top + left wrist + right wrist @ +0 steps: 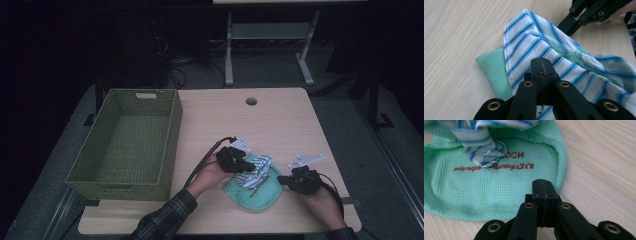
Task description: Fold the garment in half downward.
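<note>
The left gripper [541, 65] has its jaws pressed together, pinching a fold of the striped cloth [534, 42], white with blue stripes, bunched and lifted. The right gripper [543, 185] has its jaws pressed together at the rim of the green cloth [489, 192]; whether fabric is caught there I cannot tell. That mint waffle-weave cloth lies flat on the table [280, 120] near its front edge, under the striped one. A green woven basket [127, 142] stands at the left.

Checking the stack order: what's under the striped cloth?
The green cloth lies under the striped cloth, flat on the table. Its brown lettering is partly covered; anything beneath the green cloth is hidden.
</note>
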`<act>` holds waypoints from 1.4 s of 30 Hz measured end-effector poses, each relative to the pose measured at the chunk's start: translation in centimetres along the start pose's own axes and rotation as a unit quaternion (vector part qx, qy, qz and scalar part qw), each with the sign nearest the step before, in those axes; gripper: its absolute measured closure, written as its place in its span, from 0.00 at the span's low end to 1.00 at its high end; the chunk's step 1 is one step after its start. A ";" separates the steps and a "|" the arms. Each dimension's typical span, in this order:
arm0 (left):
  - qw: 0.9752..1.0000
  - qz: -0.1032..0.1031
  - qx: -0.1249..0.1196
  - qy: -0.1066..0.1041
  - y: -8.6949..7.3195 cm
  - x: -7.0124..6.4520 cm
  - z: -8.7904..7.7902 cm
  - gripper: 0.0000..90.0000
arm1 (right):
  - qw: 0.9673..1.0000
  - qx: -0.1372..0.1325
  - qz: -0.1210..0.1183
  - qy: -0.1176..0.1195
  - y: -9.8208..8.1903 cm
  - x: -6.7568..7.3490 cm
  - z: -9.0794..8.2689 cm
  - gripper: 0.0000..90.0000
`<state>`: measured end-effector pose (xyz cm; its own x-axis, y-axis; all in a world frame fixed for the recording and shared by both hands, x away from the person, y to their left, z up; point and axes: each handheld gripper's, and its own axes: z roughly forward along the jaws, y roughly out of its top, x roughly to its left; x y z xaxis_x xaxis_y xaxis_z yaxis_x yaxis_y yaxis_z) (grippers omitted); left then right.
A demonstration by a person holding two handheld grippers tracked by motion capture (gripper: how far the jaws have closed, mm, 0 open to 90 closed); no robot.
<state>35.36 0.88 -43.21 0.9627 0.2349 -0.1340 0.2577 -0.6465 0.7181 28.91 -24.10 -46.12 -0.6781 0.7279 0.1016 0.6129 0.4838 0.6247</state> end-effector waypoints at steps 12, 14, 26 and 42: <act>1.000 0.013 0.012 -0.021 0.4 -1.6 1.8 1.00 | 1.000 0.000 0.000 0.000 0.0 0.0 0.0 1.00; 0.999 0.017 0.016 -0.025 0.4 -1.8 2.2 1.00 | 1.000 0.001 0.001 0.000 0.0 0.0 0.0 1.00; 0.998 0.030 0.036 -0.033 0.2 -2.4 3.8 1.00 | 1.000 -0.012 0.001 -0.012 0.1 -0.4 -0.8 1.00; 1.000 0.010 -0.002 -0.009 0.4 -2.2 -1.2 1.00 | 0.998 -0.058 -0.015 -0.021 3.3 -0.8 -2.2 1.00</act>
<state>33.22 0.99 -41.77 0.9692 0.2079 -0.1320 0.2375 -0.6476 0.7240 30.57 -24.12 -42.38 -0.6761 0.7351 0.0500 0.5397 0.4478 0.7129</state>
